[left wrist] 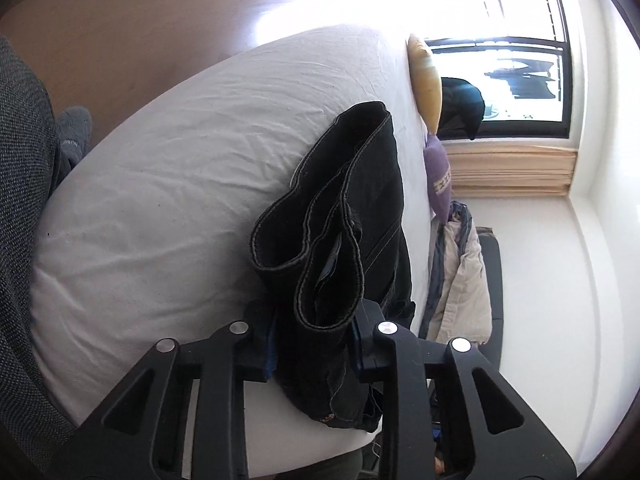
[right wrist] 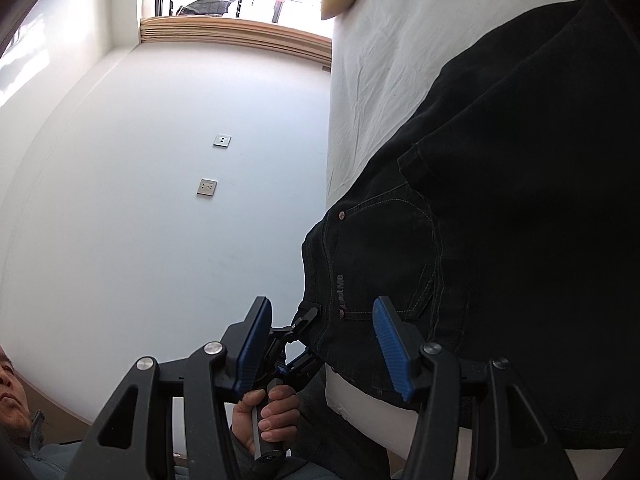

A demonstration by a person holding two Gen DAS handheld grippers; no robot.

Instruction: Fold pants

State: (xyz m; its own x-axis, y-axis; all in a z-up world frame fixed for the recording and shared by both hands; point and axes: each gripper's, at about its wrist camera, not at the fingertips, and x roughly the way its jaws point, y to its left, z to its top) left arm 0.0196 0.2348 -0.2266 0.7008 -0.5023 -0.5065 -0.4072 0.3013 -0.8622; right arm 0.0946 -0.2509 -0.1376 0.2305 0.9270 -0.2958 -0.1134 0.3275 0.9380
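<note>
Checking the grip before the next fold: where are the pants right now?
The black pants lie folded along the bed's right edge in the left wrist view, near end clamped in the left tongs.

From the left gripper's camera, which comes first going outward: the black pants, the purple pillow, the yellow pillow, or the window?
1. Black pants: clamped in the left gripper.
2. Purple pillow: at the bed's right edge.
3. Yellow pillow: farther along that edge.
4. Window: behind the pillows.
</note>
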